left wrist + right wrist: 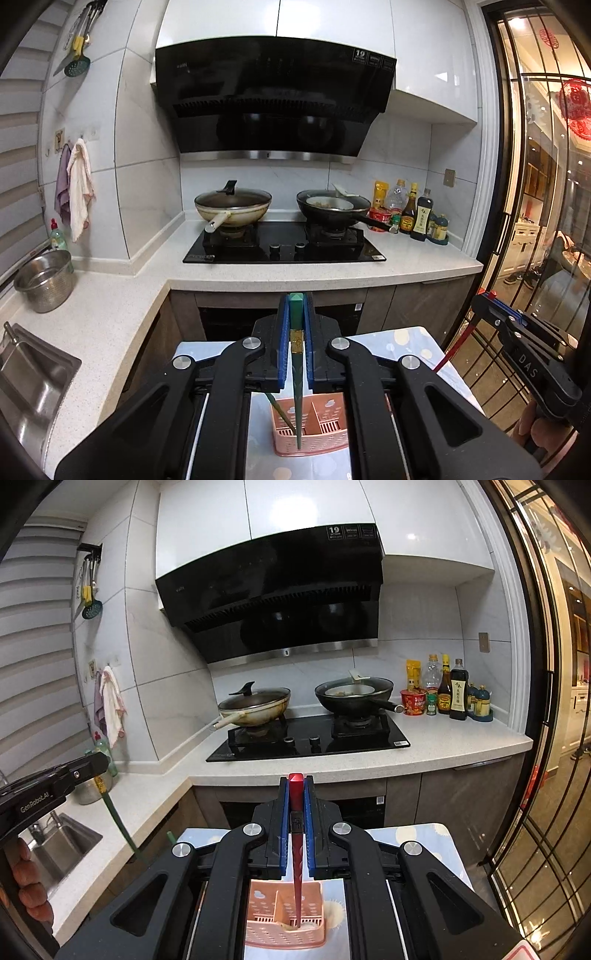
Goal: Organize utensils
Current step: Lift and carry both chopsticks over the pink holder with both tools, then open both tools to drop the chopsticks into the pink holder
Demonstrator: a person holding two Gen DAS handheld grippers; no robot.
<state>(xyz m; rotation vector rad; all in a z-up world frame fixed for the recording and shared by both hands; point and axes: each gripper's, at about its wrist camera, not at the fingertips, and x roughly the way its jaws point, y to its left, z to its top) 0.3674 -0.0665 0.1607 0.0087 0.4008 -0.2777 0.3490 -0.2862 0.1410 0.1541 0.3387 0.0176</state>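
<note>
My left gripper (296, 306) is shut on a green chopstick (296, 369) that hangs point down into a pink slotted utensil basket (314, 435); a second green chopstick (282, 413) leans in the basket's left part. My right gripper (296, 786) is shut on a red chopstick (296, 867) that hangs point down over the same pink basket (284, 919), its tip in the right compartment. The right gripper also shows at the right of the left wrist view (491, 295), with the red chopstick (454, 350). The left gripper shows at the left of the right wrist view (99, 762).
The basket stands on a small table with a pale patterned cloth (413, 343). Behind is an L-shaped counter (424, 258) with a gas hob, two woks (232, 208) (332, 206), sauce bottles (421, 214), a steel pot (46, 278) and a sink (29, 376). A glass door (535, 184) is at right.
</note>
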